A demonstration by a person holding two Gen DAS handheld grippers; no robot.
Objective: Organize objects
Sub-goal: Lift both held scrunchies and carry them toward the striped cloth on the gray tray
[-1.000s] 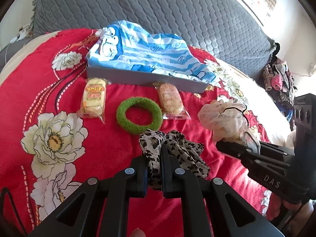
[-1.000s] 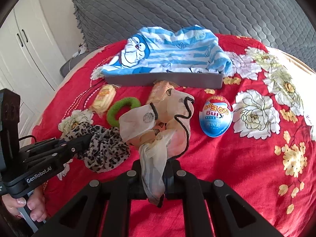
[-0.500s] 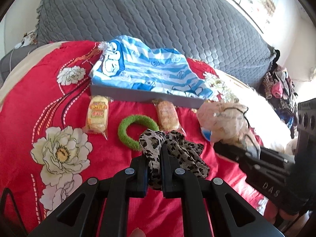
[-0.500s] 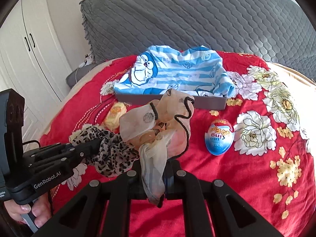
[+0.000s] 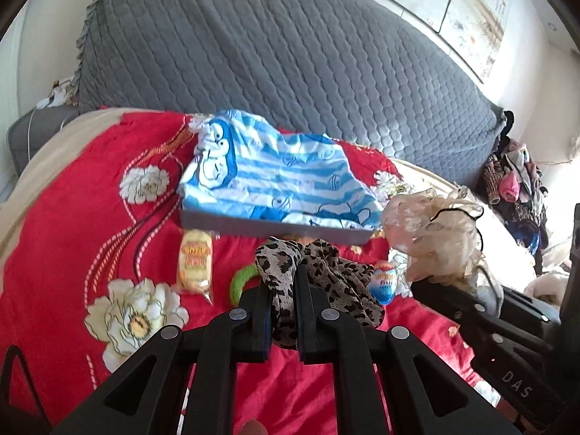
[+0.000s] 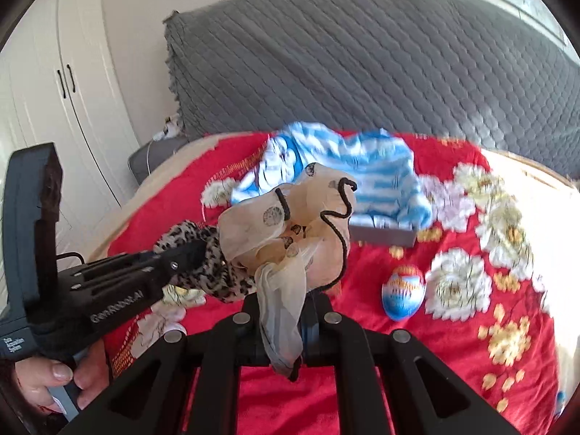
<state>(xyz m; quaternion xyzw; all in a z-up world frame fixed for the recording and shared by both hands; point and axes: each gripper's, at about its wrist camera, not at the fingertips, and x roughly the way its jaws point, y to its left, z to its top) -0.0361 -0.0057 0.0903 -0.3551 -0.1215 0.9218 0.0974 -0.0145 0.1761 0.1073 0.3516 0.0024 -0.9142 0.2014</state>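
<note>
My left gripper [image 5: 283, 291] is shut on a leopard-print scrunchie [image 5: 319, 272], held up off the red bedspread. The same scrunchie [image 6: 203, 253] shows at the left gripper's tip in the right wrist view. My right gripper [image 6: 281, 320] is shut on a beige sheer scrunchie [image 6: 290, 224] with a black elastic cord, also lifted; this beige scrunchie [image 5: 431, 232] appears at the right of the left wrist view. On the bedspread lie a green hair ring [image 5: 243, 279], partly hidden, a yellow snack packet [image 5: 195, 261] and a blue-and-red toy egg [image 6: 403, 291].
A grey box [image 5: 275, 230] draped with a blue striped cartoon cloth [image 5: 275, 177] sits at the back of the red floral bedspread [image 5: 72, 239]. A grey quilted headboard [image 5: 290, 54] rises behind. White wardrobe doors [image 6: 54, 108] stand left; clothes pile [image 5: 514, 181] far right.
Both grippers have risen with their scrunchies still held; the bedspread items sit lower and farther away, and the second snack packet is now hidden behind the leopard scrunchie.
</note>
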